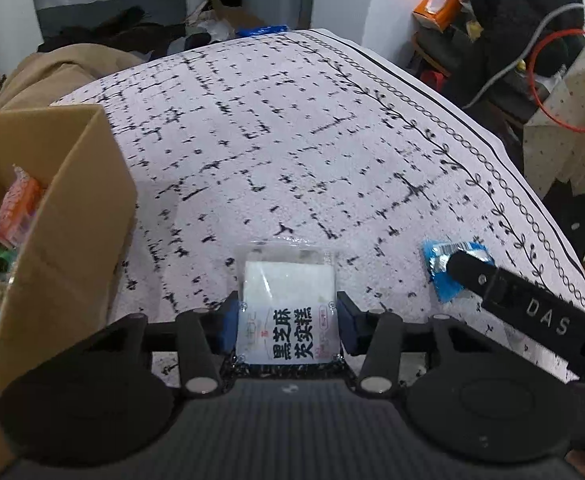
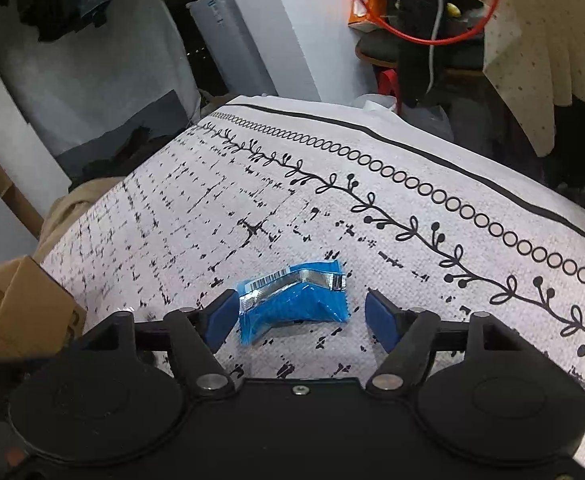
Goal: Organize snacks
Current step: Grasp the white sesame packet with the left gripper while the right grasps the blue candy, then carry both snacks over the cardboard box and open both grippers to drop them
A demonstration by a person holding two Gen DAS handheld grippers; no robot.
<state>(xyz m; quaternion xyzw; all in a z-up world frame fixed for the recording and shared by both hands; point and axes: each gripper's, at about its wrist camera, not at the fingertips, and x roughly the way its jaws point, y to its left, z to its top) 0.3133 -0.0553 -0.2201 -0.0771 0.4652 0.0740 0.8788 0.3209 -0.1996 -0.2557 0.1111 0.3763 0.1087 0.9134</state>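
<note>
A white snack packet (image 1: 288, 280) with black printed characters lies on the patterned cloth (image 1: 292, 140). My left gripper (image 1: 288, 322) is shut on it, its blue pads pressed against both sides of the packet. A crumpled blue foil snack packet (image 2: 292, 300) lies to the right, between the fingers of my right gripper (image 2: 302, 316). The right gripper is open: its left pad sits close to the packet's edge and its right pad stands well apart. In the left wrist view, a black finger of the right gripper (image 1: 468, 266) covers part of the blue packet (image 1: 438, 278).
An open cardboard box (image 1: 72, 220) stands at the left edge of the cloth, holding several snack packets (image 1: 16, 208); it also shows in the right wrist view (image 2: 24, 312). The cloth's bordered edge (image 2: 472, 184) runs along the right. Beyond it are dark clothes, cables and an orange box (image 1: 436, 6).
</note>
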